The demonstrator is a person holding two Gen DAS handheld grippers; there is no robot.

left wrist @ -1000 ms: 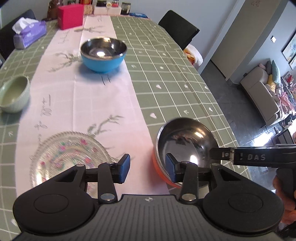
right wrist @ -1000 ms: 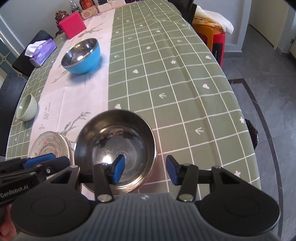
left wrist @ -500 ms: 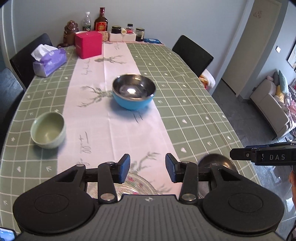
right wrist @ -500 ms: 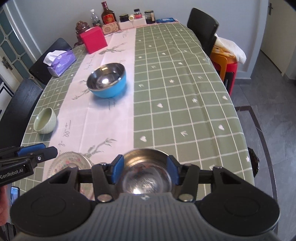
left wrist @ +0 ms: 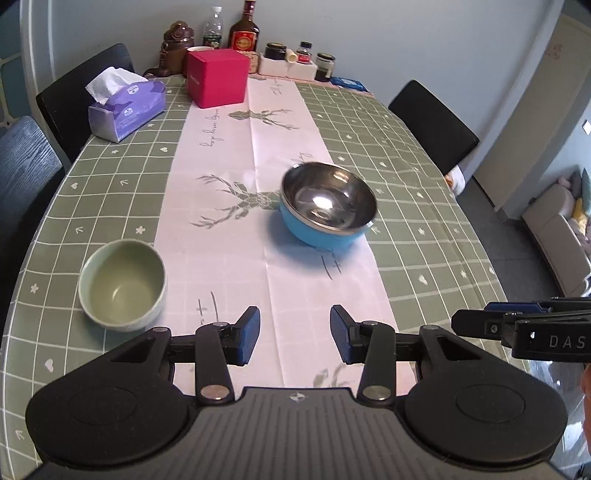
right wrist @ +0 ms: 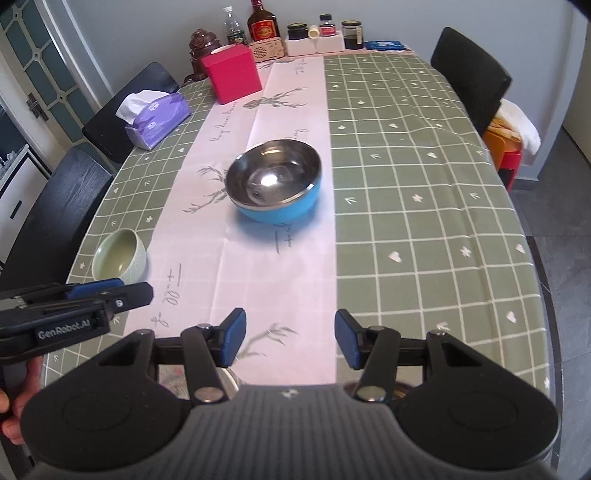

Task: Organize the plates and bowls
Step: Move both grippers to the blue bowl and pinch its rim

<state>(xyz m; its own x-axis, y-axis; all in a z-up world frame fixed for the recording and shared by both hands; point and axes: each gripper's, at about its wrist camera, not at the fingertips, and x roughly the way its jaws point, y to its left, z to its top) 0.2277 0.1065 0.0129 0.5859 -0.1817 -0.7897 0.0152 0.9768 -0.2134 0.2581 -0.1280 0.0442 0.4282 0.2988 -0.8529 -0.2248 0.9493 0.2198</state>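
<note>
The left gripper (left wrist: 294, 333) is hovering above the near end of the table (left wrist: 424, 192), its blue-padded fingers (left wrist: 246, 334) spread apart and holding nothing. Only the pale runner (left wrist: 236, 229) is showing through the gap. The right gripper (right wrist: 291, 339) is hanging beside it, likewise spread wide and gripping nothing, with the runner and a printed bamboo sprig lying between its pads (right wrist: 232, 336).

The blue bowl (left wrist: 327, 205), steel inside, is sitting upright on the runner near the middle of the table, well ahead of both grippers. In the left view it is lying ahead and slightly right of the gap; in the right view (right wrist: 275, 181) it is ahead and slightly left.

The green bowl (left wrist: 123, 283) is resting upright on the checked cloth at the runner's left edge, near the left gripper and just forward-left of its left finger. In the right view (right wrist: 119, 258) it is sitting just beyond the left gripper's tip.

A steel rim (right wrist: 229, 380) is peeking out under the right gripper's body; what it belongs to is too hidden to tell.

Farther back, a tissue pack (left wrist: 125, 110) and a red box (left wrist: 217, 78) are standing well apart from the bowls, with bottles (left wrist: 243, 33) and jars lining the far end.
</note>
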